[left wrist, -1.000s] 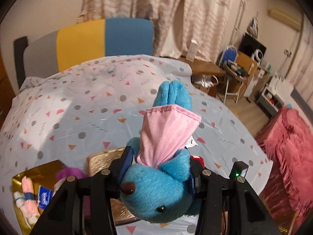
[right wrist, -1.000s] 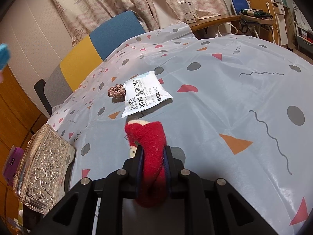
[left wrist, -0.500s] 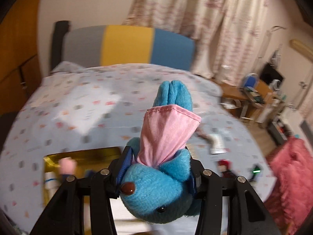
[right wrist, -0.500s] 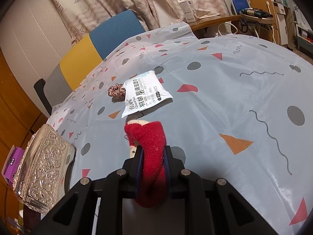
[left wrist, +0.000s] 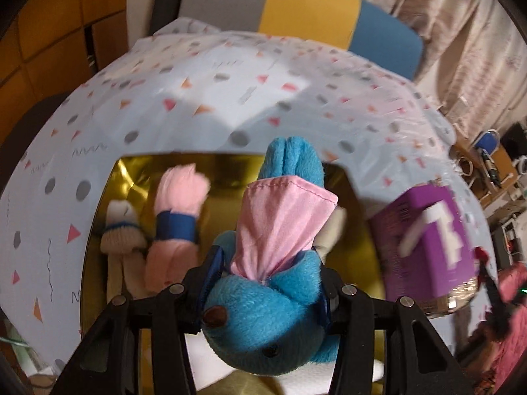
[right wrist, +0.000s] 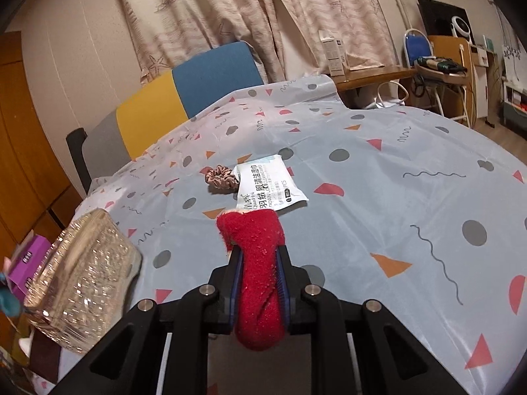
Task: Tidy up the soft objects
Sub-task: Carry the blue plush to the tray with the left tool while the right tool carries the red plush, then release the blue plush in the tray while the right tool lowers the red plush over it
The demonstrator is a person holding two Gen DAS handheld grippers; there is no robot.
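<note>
Both grippers, left (left wrist: 263,291) and right (right wrist: 258,288), are black, with silver screws and blue-padded jaws.

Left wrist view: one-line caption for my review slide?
Left gripper clamps a blue plush toy with pink cloth above an open gold box already holding rolled socks.

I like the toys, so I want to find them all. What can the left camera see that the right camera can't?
Only the left wrist view shows the blue plush toy with a pink cloth squeezed in the left gripper, above a shiny gold box holding a rolled pink sock with a blue band and a small cream knitted doll.

Only the right wrist view shows the fuzzy red sock in the right gripper, a brown hair scrunchie and a white wipes packet.

Both show the spotted tablecloth, the purple box and the grey, yellow and blue chair.
</note>
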